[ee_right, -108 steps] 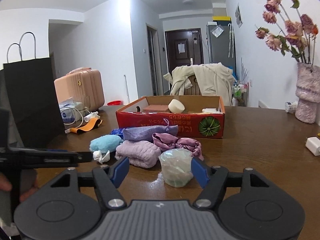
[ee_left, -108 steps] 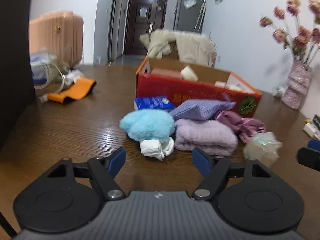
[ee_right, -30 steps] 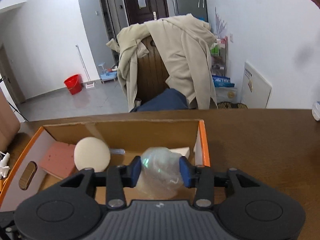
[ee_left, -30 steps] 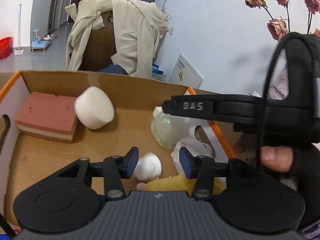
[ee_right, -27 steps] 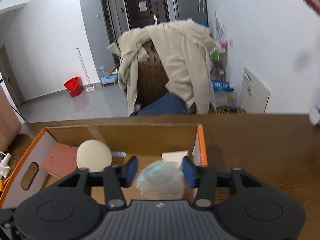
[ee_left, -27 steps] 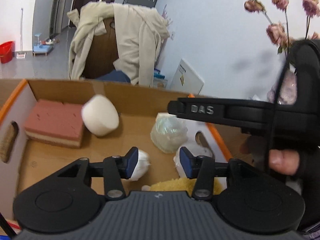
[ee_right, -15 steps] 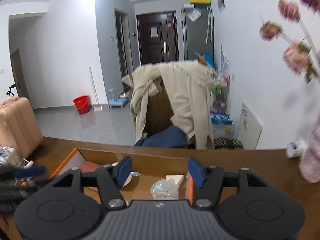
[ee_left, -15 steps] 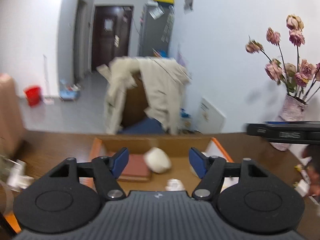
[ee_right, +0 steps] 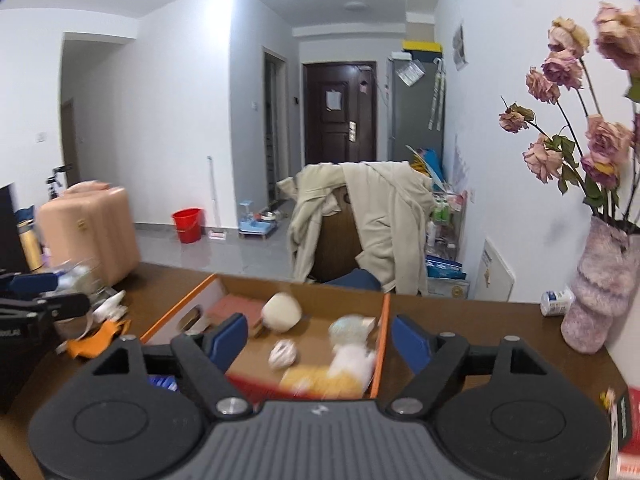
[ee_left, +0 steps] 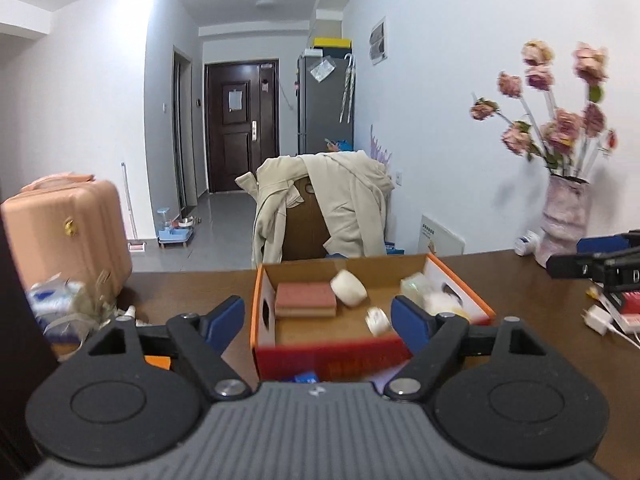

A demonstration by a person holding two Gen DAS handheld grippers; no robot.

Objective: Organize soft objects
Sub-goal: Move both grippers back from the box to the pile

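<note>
Both tongs stand empty above the table. Seen from the left wrist, the left tongs (ee_left: 318, 318), jaws just spread wide with nothing between them, frame the orange-rimmed cardboard box (ee_left: 260, 312), where a pink sponge (ee_left: 306, 300), a white foam roll (ee_left: 348, 293) and a crumpled white wad (ee_left: 377, 320) already lie. From the right wrist, the right tongs (ee_right: 320, 338) likewise gape, jaws freshly parted, over the same box, a clear plastic ball (ee_right: 346, 330) resting near its right wall beside something yellow (ee_right: 320, 382). Both drops look complete; the next move, by my reckoning, calls for swinging back to the soft items left on the table before the box, mostly hidden here.
</note>
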